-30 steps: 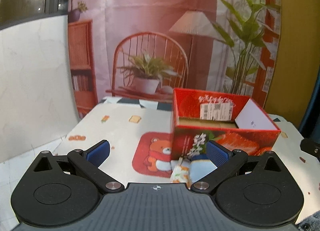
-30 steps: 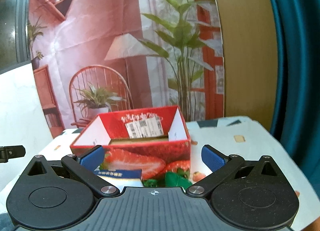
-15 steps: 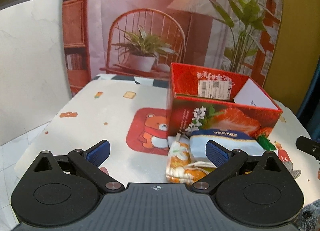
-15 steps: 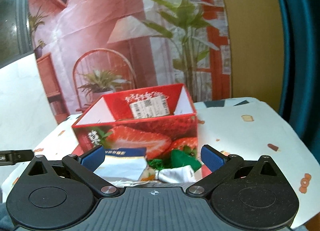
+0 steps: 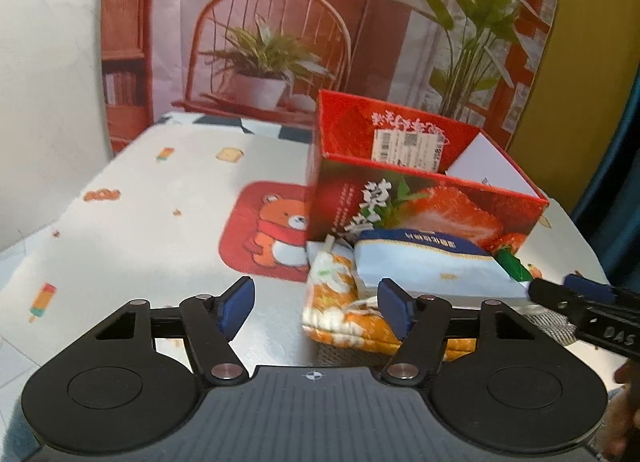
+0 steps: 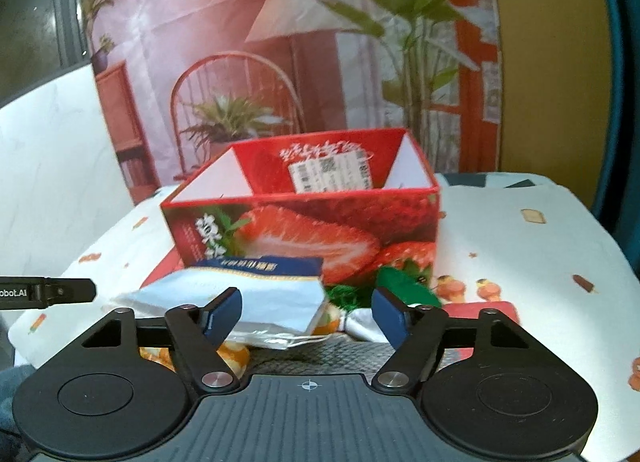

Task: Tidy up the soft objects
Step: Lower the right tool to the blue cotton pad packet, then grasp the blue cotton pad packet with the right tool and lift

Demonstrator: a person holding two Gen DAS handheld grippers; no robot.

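An open-topped red strawberry box stands on the table. A pile of soft things lies against its front: a blue-and-white pack, an orange patterned pouch, a green item and a grey knit piece. My left gripper hovers over the pile's left end, its jaws closing, with the orange pouch partly between the pads but not pressed. My right gripper hangs over the pack's right corner and the grey knit, its jaws also closing, gripping nothing.
The tablecloth carries a bear print and small food pictures. Its left edge drops off near a white wall panel. A printed backdrop stands behind the box. A finger of the right gripper reaches into the left wrist view, near a hand.
Both grippers have sunk and tipped down toward the table. The soft pile in front of the box has come into view, and both pairs of jaws have narrowed.
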